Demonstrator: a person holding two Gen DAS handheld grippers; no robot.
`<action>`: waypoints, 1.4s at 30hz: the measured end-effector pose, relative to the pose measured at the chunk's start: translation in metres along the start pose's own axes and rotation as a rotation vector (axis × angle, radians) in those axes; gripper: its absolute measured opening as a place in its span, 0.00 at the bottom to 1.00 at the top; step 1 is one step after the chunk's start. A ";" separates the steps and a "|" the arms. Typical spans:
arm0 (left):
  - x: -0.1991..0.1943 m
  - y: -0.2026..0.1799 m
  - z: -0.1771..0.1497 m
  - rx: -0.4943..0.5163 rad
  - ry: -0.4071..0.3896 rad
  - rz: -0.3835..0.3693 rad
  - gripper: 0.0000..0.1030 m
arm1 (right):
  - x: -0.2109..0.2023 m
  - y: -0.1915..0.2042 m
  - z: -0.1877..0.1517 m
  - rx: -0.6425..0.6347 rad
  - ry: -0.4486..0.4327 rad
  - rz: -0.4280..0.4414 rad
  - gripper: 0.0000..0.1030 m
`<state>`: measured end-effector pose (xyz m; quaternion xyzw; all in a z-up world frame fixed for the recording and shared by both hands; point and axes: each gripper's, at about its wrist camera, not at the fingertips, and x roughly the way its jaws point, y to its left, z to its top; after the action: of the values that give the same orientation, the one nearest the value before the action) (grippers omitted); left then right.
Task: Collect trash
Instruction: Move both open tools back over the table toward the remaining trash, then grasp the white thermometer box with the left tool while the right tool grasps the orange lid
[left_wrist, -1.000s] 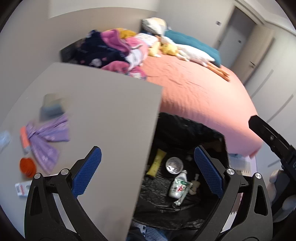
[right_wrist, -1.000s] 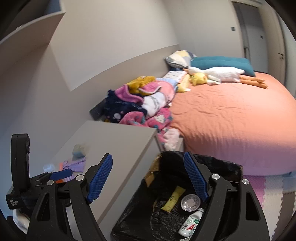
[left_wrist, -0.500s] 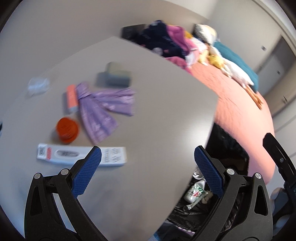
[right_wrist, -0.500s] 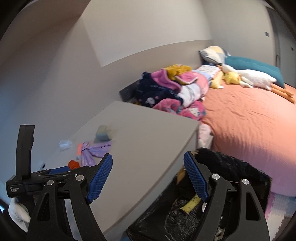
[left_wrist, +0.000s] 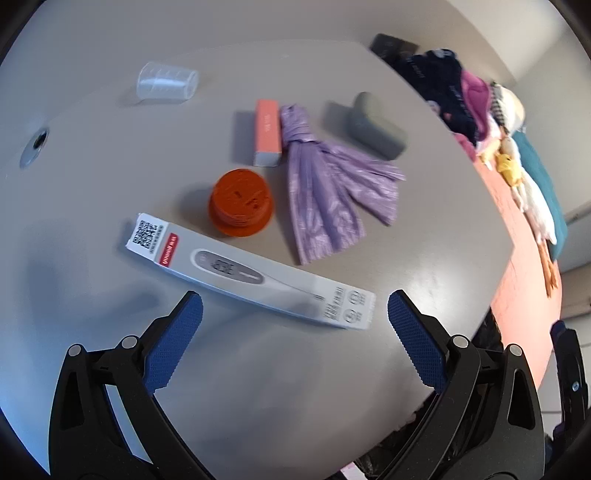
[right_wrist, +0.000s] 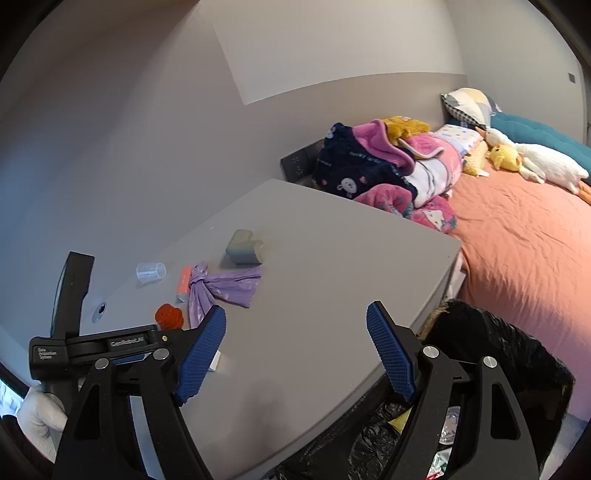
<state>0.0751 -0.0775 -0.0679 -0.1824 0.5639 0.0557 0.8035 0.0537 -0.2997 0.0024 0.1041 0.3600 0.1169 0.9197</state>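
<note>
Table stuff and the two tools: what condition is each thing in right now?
Left tool: open, empty, above the box.
Right tool: open, empty.
Thermometer box: lying flat, looks closed.
Orange lid: flat on table.
Purple bag: knotted, flattened.
Clear cup: on its side, empty.
Pink block: lying flat.
Grey case: closed.
Bin: black-lined, holding trash.

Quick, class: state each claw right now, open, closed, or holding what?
Left claw: open, holding nothing, above the thermometer box.
Right claw: open, holding nothing, over the table.
</note>
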 end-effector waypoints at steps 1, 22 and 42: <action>0.004 0.002 0.002 -0.017 0.016 0.013 0.91 | 0.003 0.002 0.001 -0.003 0.002 0.004 0.77; 0.023 0.022 0.028 -0.159 0.105 0.051 0.61 | 0.042 0.032 0.014 -0.044 0.046 0.087 0.77; -0.013 0.090 0.032 -0.164 0.011 0.045 0.28 | 0.111 0.102 0.005 -0.133 0.175 0.185 0.77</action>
<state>0.0719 0.0191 -0.0671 -0.2349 0.5659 0.1188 0.7813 0.1219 -0.1707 -0.0362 0.0653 0.4190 0.2332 0.8751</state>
